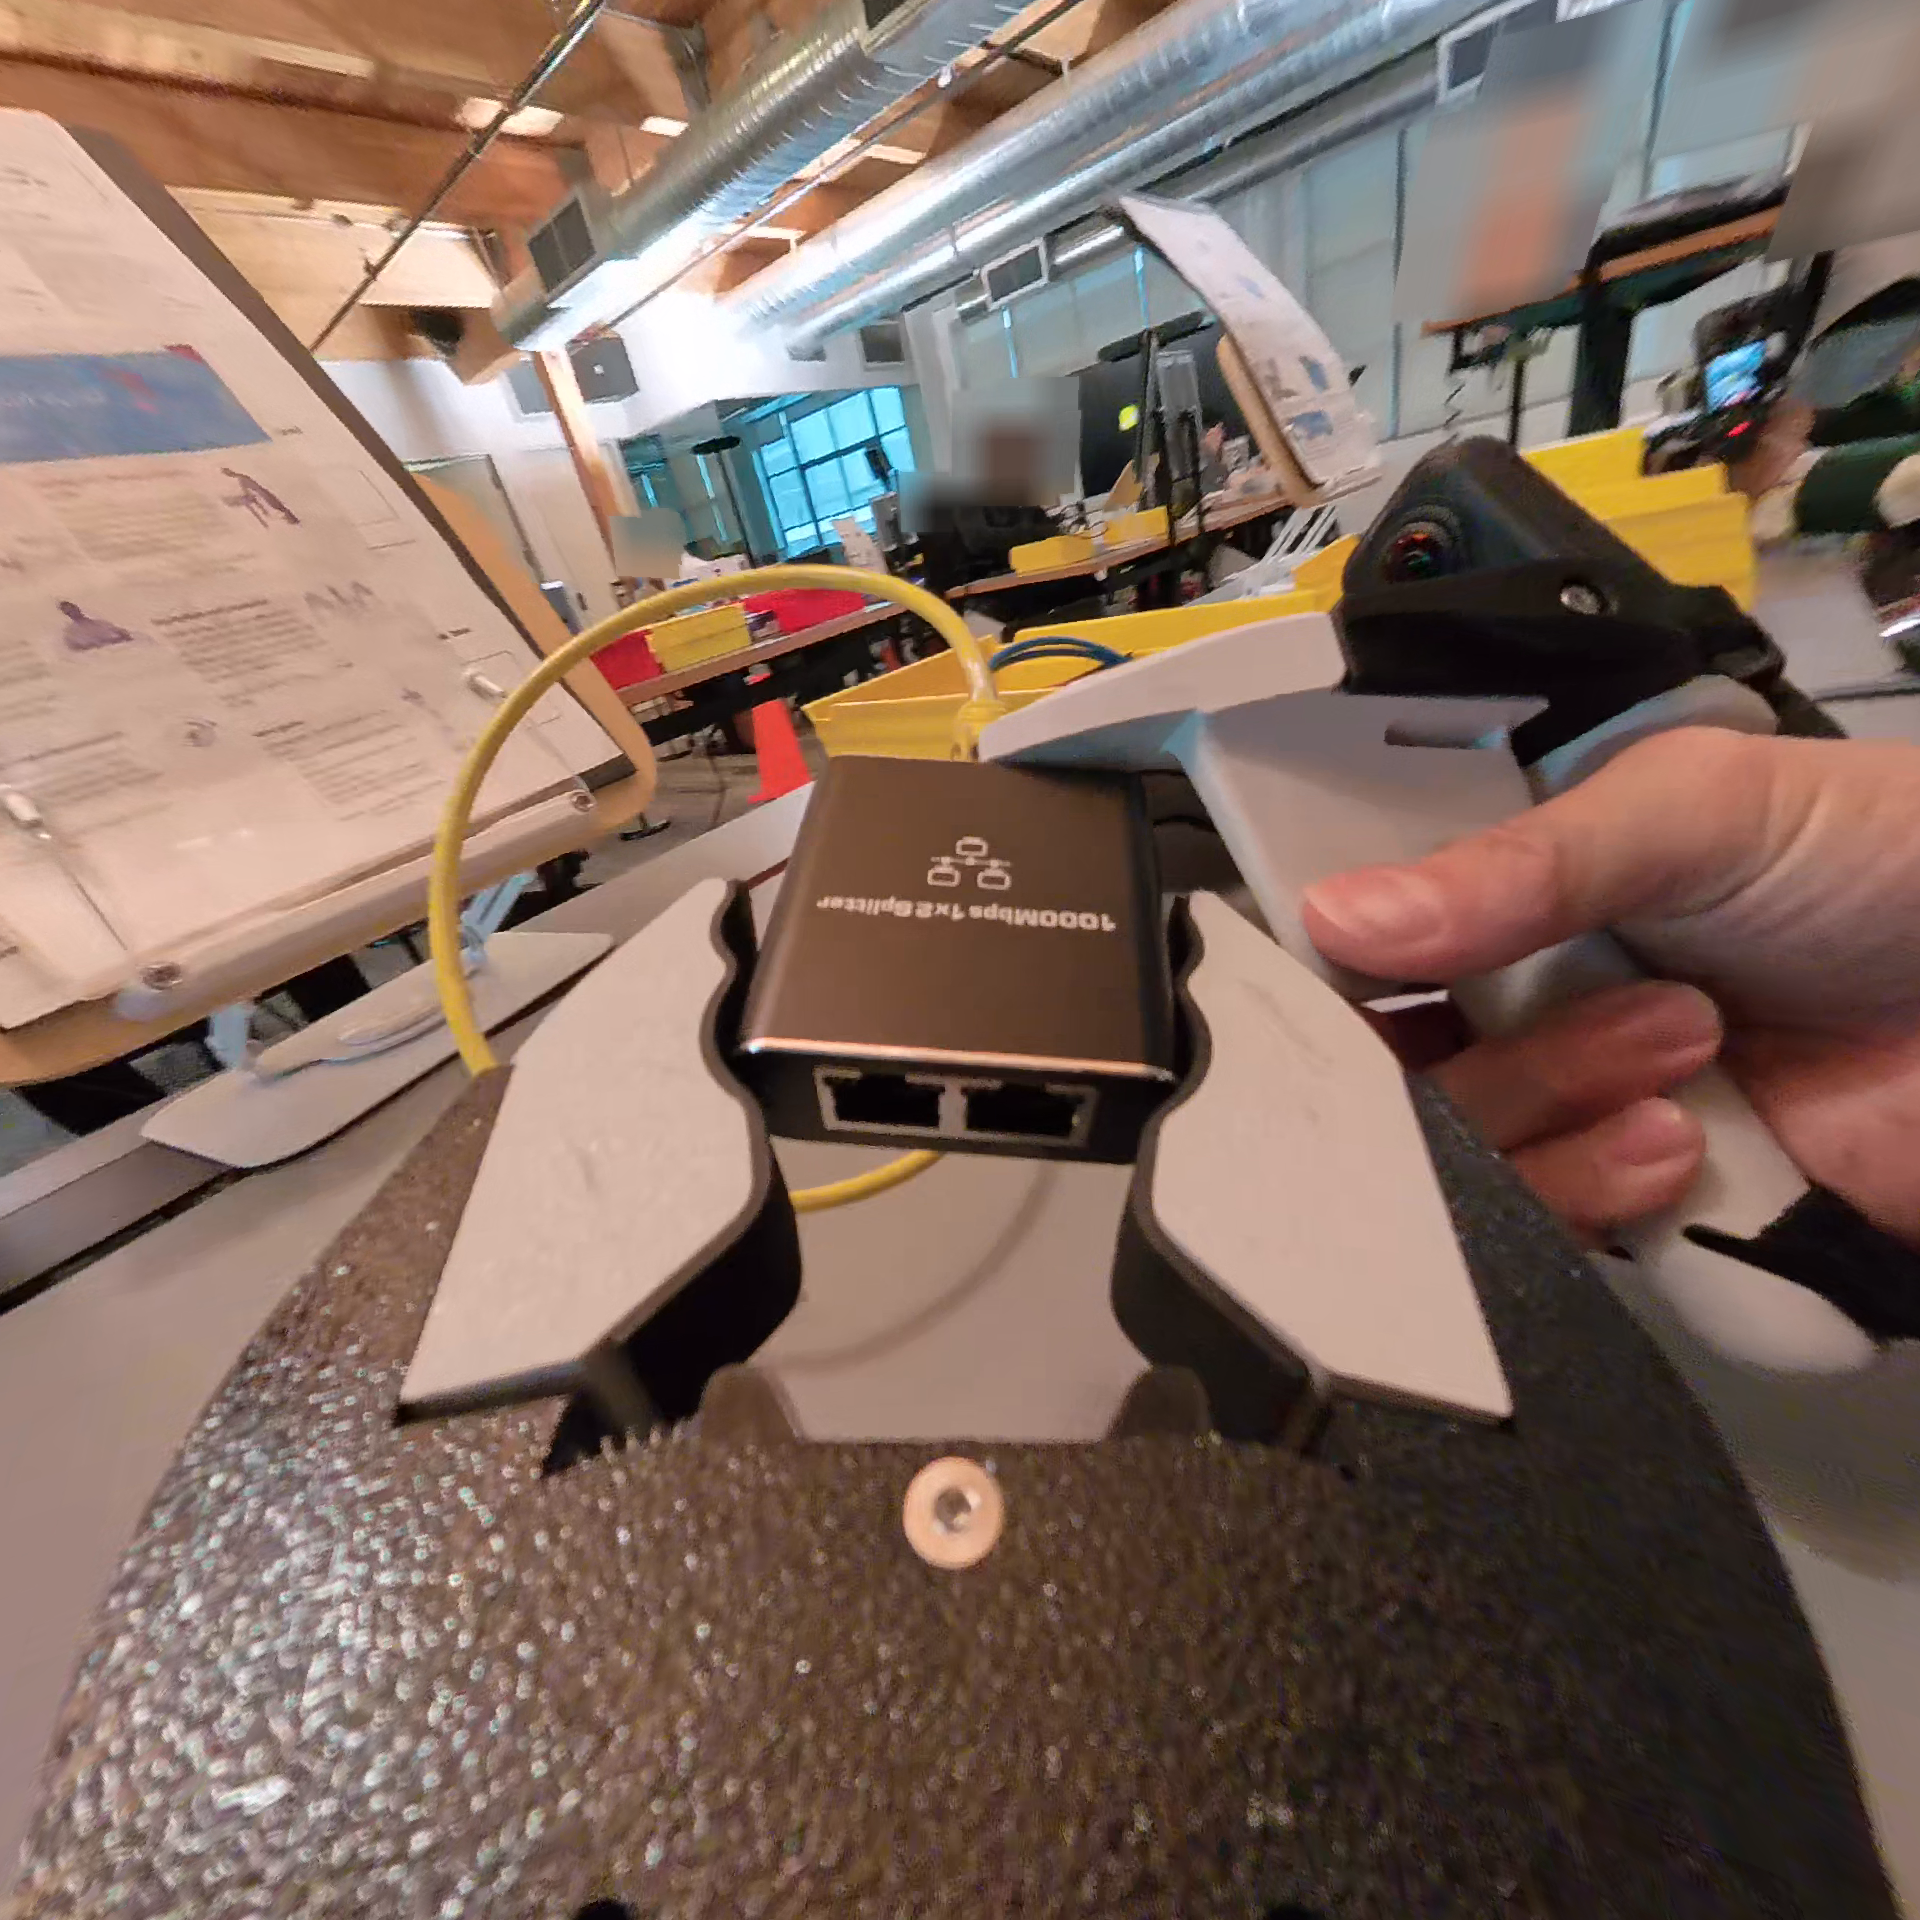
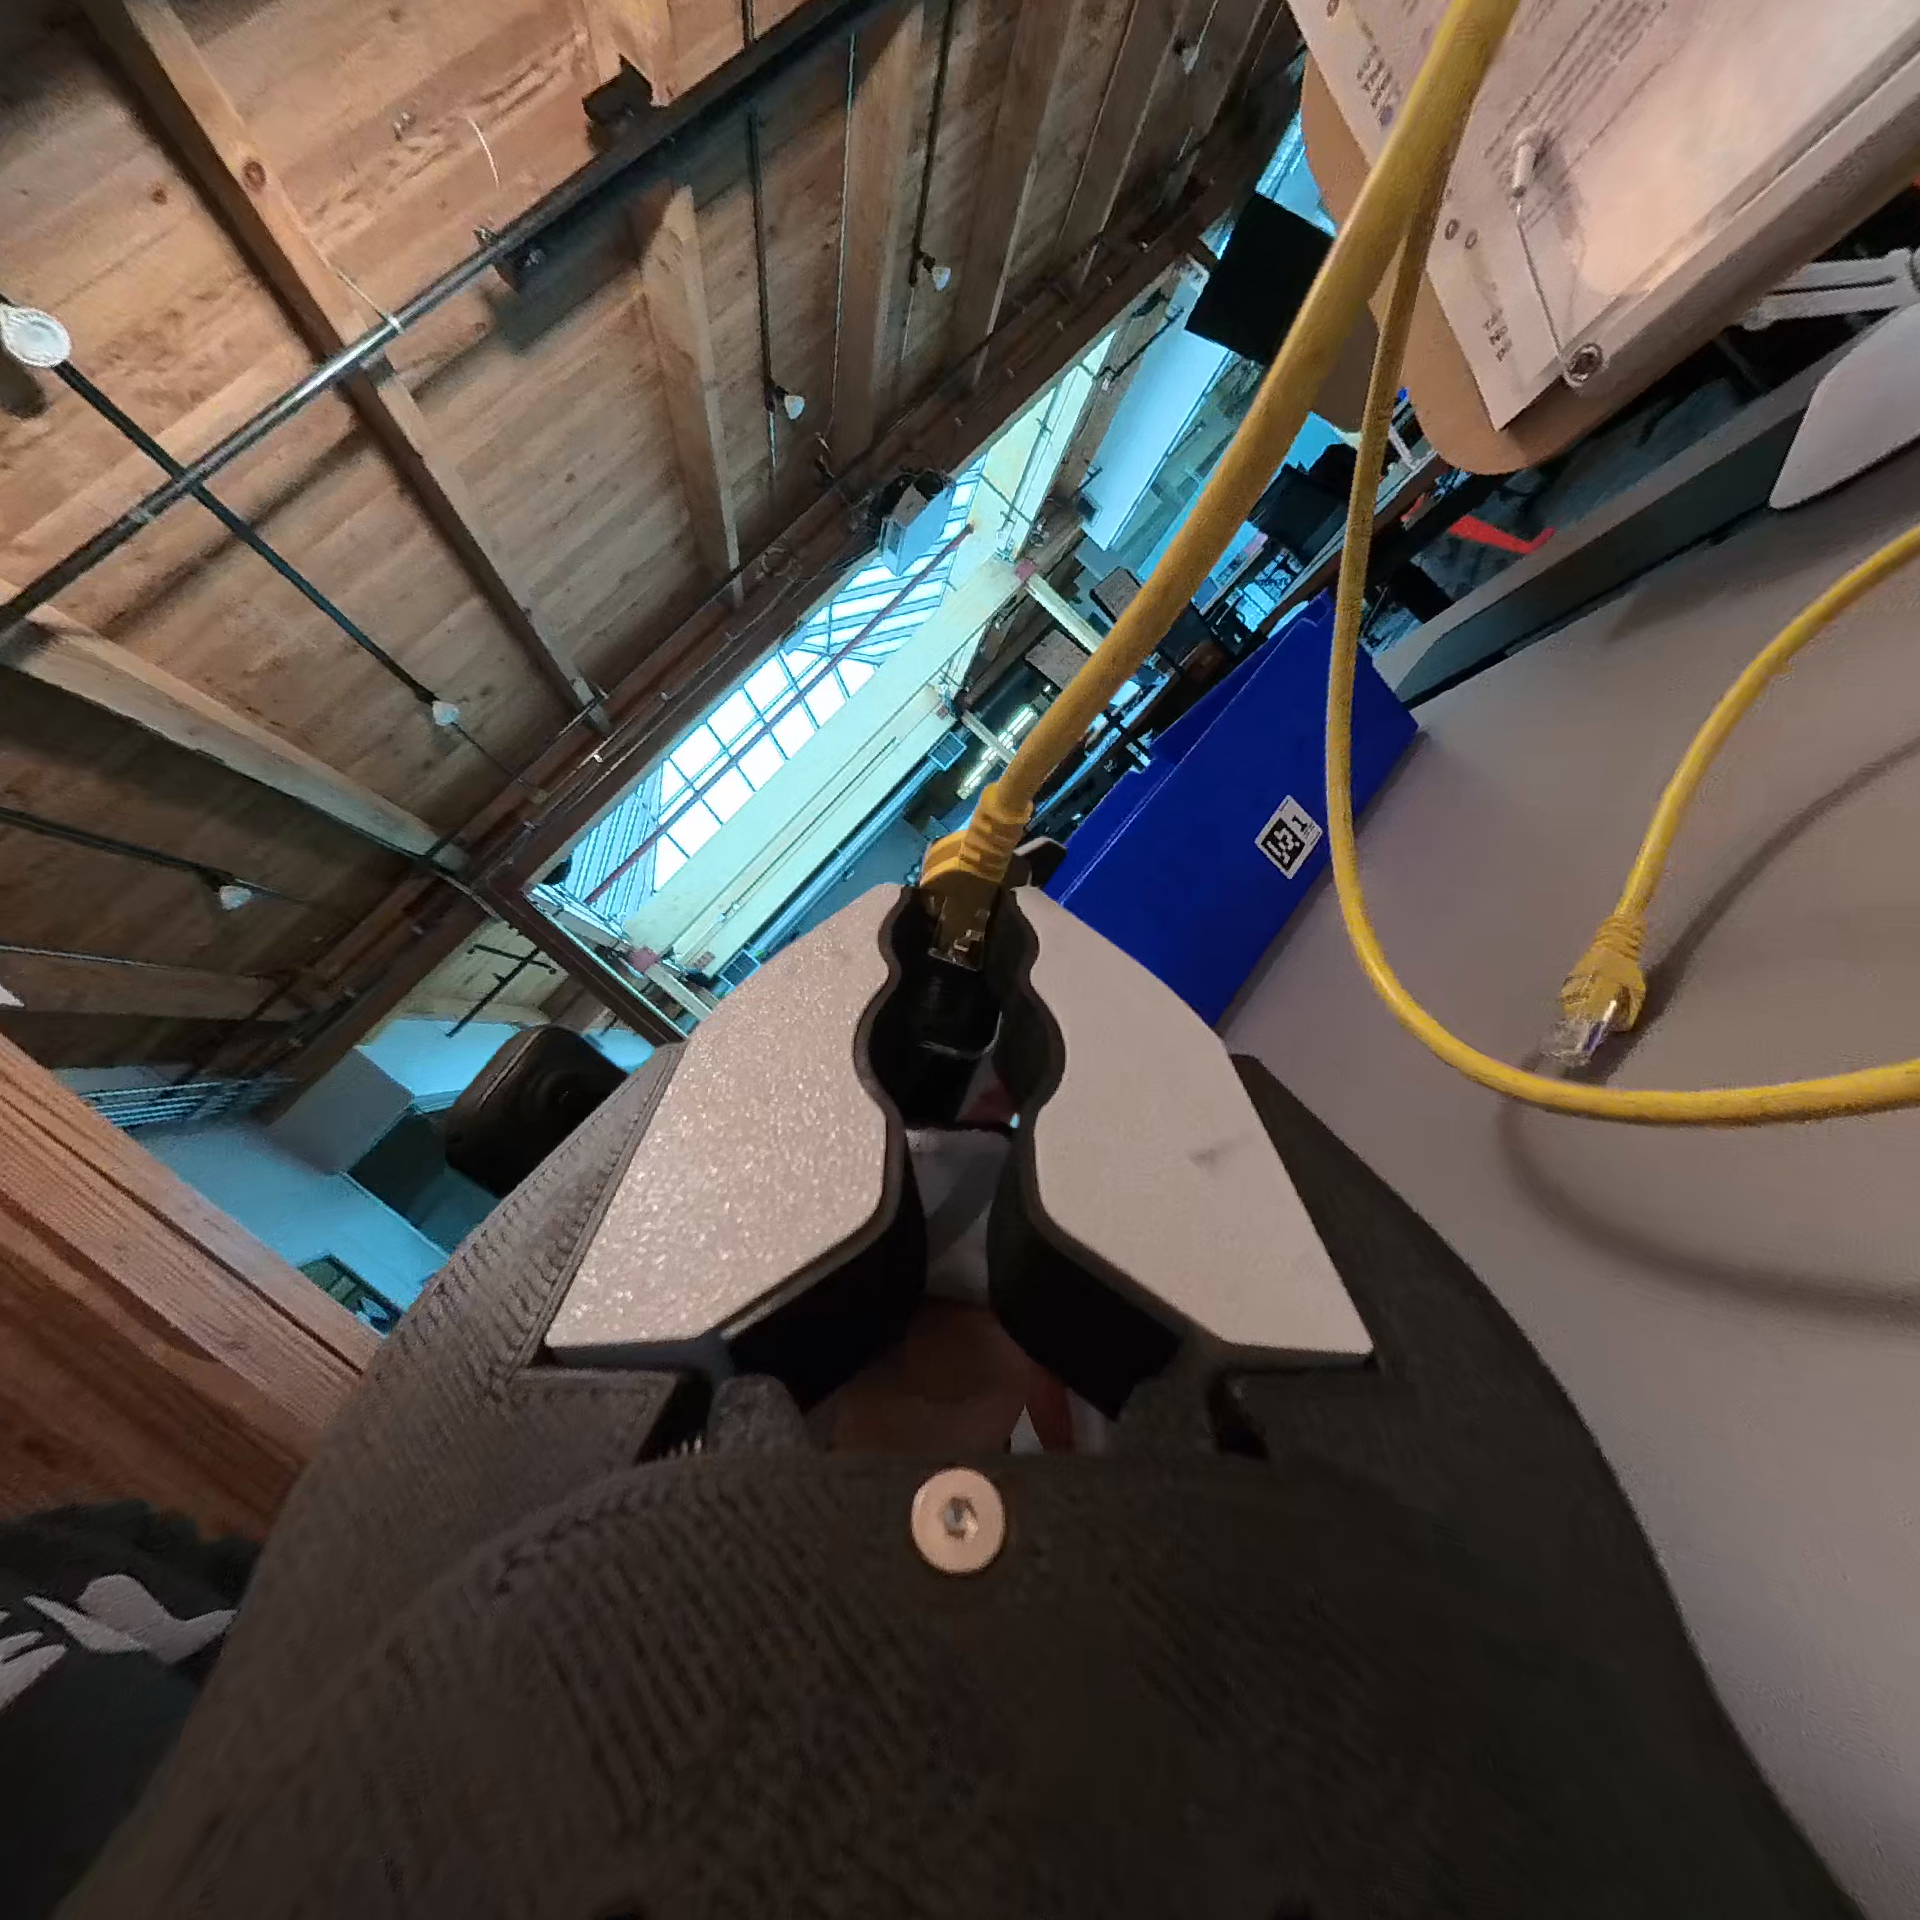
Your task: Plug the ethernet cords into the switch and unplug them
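Left gripper jaws clamp switch; right gripper jaws pinch yellow plug behind switch. Risk: angled plug jams, cord drags switch loose.

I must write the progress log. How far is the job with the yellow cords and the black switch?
Done: the left gripper clamps the black switch, lifted off the table. In hand: the right gripper pinches a yellow plug at the switch's far end; whether it is seated is hidden. Left: both near ports are empty, and a second plug lies loose on the table.
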A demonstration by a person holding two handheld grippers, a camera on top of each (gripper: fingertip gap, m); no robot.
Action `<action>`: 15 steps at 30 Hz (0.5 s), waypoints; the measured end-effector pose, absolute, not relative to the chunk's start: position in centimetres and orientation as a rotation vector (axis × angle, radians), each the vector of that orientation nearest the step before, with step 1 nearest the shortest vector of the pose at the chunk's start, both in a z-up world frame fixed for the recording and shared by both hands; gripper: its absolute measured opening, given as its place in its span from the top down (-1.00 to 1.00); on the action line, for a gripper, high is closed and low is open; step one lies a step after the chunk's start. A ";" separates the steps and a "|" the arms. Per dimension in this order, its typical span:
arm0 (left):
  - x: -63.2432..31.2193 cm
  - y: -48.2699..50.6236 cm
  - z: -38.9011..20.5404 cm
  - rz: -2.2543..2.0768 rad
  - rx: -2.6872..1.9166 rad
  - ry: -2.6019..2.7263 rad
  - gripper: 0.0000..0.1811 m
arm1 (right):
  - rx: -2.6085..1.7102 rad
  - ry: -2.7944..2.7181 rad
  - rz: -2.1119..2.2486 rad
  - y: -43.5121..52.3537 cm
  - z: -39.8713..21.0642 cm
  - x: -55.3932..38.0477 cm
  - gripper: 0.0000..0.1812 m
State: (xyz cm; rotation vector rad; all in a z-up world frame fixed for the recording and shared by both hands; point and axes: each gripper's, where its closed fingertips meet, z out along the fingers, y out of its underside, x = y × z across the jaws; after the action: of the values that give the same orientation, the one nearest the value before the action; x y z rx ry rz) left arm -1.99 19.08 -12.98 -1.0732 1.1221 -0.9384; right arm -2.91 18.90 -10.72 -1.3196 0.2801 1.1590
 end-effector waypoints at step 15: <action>-2.8 20.1 -12.9 -0.904 -1.043 1.109 0.18 | -1.434 -0.049 0.387 13.0 2.0 11.6 0.86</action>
State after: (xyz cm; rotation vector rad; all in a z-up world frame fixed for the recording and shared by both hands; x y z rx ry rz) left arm -2.79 20.06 -12.88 -1.0432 1.1086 -0.9045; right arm 11.64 13.02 1.96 -1.4341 -0.0486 0.3873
